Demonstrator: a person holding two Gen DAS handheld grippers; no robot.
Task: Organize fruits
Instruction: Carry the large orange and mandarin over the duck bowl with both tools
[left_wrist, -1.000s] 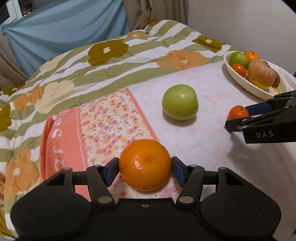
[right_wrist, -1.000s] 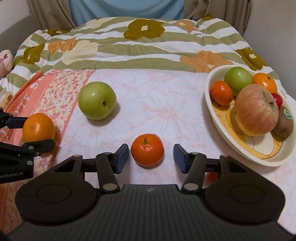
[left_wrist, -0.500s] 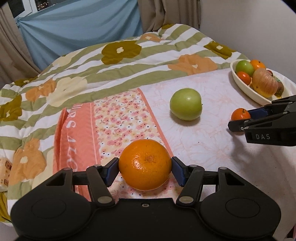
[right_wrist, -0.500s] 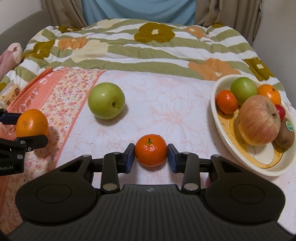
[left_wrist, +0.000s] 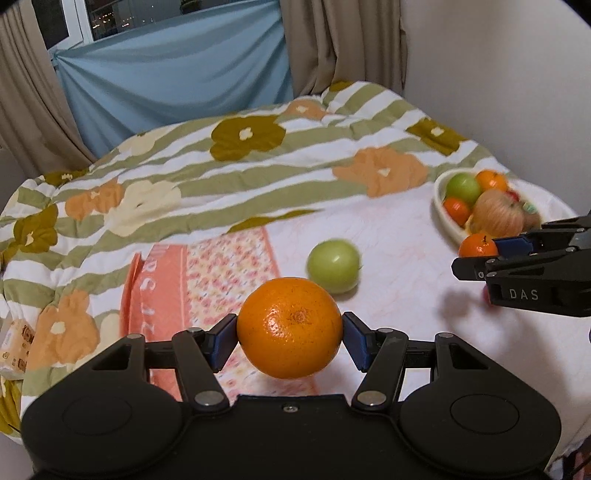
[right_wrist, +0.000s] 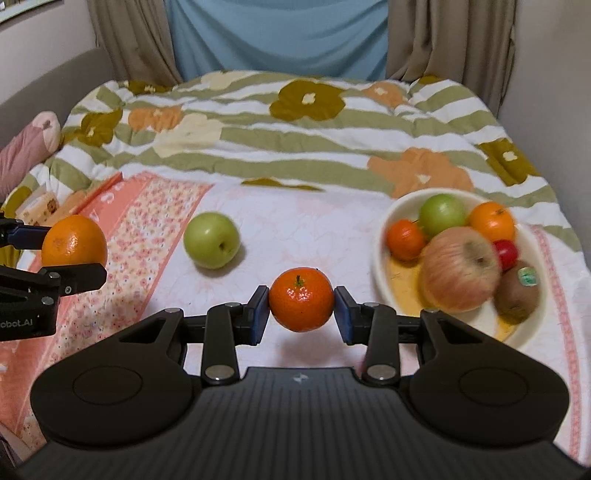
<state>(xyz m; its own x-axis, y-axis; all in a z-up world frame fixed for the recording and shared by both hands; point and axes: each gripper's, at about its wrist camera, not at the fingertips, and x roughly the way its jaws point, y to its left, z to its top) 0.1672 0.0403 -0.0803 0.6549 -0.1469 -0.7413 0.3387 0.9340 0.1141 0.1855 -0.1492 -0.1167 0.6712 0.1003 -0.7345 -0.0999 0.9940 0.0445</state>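
Observation:
My left gripper is shut on a large orange and holds it above the bed; it also shows at the left of the right wrist view. My right gripper is shut on a small tangerine, lifted off the sheet; the tangerine also shows in the left wrist view. A green apple lies loose on the pink sheet between the two grippers. A cream bowl at the right holds several fruits, among them a big red-yellow apple, a green apple and a kiwi.
A striped flowered quilt covers the far half of the bed. A floral orange cloth lies at the left. Curtains and a wall stand behind; a pink cushion sits at the far left edge.
My right gripper closed on the tangerine and raised it off the sheet. My left gripper rose higher with the orange. The green apple has not moved.

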